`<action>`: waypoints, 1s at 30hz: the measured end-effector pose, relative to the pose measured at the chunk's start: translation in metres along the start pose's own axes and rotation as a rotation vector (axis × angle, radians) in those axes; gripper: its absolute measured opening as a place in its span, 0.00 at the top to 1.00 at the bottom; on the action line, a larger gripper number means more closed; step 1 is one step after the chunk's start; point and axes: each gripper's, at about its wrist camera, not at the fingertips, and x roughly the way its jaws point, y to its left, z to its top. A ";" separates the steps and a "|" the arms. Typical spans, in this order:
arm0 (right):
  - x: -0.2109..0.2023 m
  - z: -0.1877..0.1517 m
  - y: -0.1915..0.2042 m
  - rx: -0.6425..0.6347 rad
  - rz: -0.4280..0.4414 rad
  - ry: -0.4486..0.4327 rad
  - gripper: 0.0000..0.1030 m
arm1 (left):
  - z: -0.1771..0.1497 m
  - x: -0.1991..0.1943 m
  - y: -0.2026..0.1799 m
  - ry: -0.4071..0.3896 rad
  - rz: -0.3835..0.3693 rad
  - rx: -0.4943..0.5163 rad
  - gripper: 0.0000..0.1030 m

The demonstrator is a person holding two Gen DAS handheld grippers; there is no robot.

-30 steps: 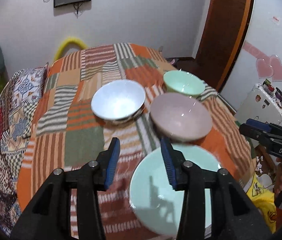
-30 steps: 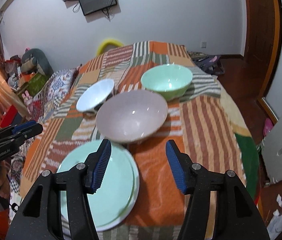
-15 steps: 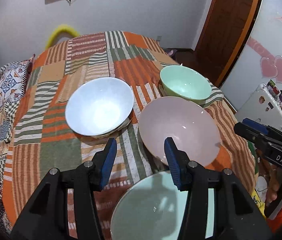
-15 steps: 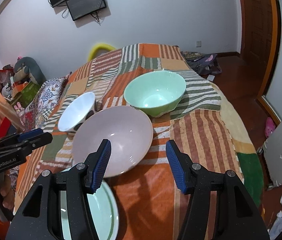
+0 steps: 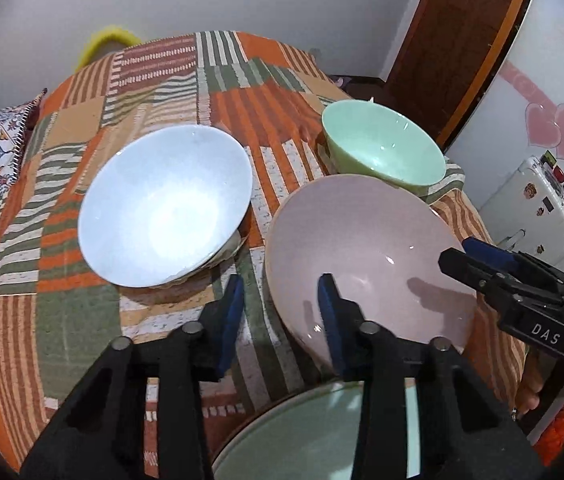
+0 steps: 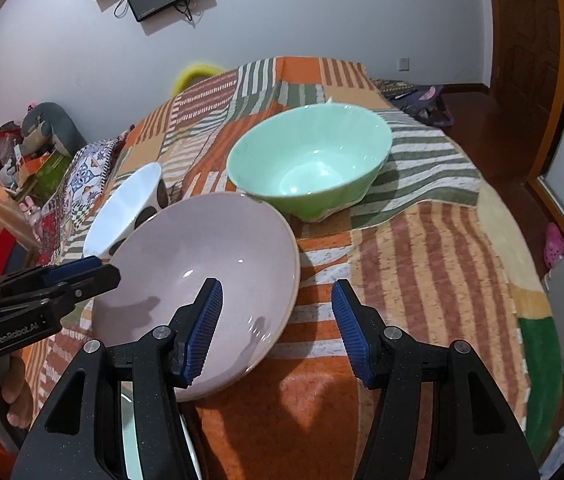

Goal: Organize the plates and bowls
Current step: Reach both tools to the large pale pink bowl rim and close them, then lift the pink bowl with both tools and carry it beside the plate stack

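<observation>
Left gripper [image 5: 280, 312] has just been closing, spread astride the glossy pink ceramic bowl's [image 5: 366, 252] near rim, pads clear. Right gripper [image 6: 276, 328] spread astride its opposite rim, holding nothing.

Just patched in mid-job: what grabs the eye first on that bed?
The big pink bowl sits nearest, on the striped patchwork blanket, with both tongs, left tongs and right tongs, straddling its rim from opposite sides. Behind it stand a mint green bowl on the right and a white bowl on the left.
</observation>
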 end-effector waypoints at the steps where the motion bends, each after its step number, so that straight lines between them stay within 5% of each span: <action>1: 0.002 -0.001 -0.001 0.002 0.001 0.005 0.52 | 0.000 0.004 0.001 0.010 -0.006 -0.003 0.72; 5: 0.009 -0.001 -0.007 0.042 0.021 0.028 0.67 | -0.001 0.013 0.003 0.025 -0.012 -0.018 0.77; 13: 0.018 -0.003 -0.007 0.055 0.077 0.063 0.79 | -0.004 0.019 0.001 0.032 -0.033 -0.018 0.84; 30: -0.007 -0.002 0.013 0.003 0.019 0.031 0.79 | -0.010 -0.018 -0.002 -0.011 -0.018 -0.038 0.84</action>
